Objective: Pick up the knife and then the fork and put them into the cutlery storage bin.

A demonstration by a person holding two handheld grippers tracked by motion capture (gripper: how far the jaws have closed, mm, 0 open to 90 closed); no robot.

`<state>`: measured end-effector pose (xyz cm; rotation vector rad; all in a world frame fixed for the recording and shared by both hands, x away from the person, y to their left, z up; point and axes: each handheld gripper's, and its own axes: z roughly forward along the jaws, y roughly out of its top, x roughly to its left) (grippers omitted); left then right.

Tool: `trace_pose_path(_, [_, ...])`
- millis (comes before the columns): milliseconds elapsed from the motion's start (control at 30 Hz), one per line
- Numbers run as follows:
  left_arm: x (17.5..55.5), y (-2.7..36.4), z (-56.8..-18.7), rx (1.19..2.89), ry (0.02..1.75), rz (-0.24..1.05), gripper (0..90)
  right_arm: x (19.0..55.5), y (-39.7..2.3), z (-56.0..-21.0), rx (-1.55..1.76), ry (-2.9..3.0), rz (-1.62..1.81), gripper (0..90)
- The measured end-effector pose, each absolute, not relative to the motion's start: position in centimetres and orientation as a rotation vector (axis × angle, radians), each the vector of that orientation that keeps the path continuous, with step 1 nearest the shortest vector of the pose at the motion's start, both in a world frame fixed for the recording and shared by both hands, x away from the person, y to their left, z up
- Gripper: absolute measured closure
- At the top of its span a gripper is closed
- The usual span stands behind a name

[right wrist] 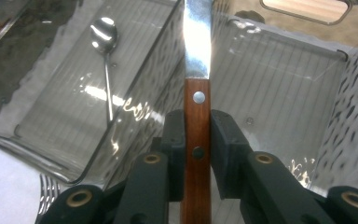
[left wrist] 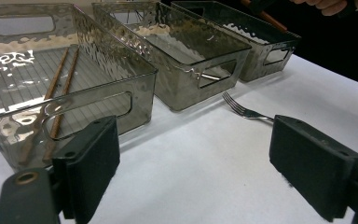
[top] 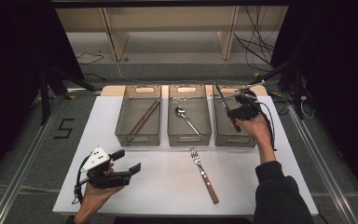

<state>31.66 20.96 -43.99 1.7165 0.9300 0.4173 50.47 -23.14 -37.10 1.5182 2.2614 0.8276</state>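
My right gripper [top: 234, 113] is shut on the wooden handle of a knife [right wrist: 197, 98], whose steel blade [top: 220, 93] points away over the right bin [top: 235, 138]. The pads [right wrist: 175, 140] press the handle from both sides. A spoon [top: 186, 119] lies in the middle bin [top: 189, 136]. A pair of chopsticks [top: 143, 118] lies in the left bin [top: 138, 137]. A fork [top: 204, 175] with a wooden handle rests on the white table [top: 168, 182] in front of the bins. My left gripper [top: 126, 162] hovers open at the front left, nothing between its fingers [left wrist: 91, 163].
Three smoky clear bins stand side by side at the far edge of the table. Behind them are a wooden frame [top: 168, 28] and loose cables [top: 256, 42]. A sleeve [top: 277, 191] comes in at the bottom right.
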Motion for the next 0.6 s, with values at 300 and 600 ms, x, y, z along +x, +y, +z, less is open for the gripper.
trace_pose_path(300, [31.6, 21.0, -44.0, 1.716, 0.929, 0.418, 15.8, 51.2, -23.2, -37.9, 1.562, 2.246, 0.794, 77.3])
trace_pose_path(600, [31.6, 21.0, -44.0, 1.710, 0.933, 0.416, 15.8, 51.6, -23.1, -38.6, 1.603, 2.239, 0.766, 77.2])
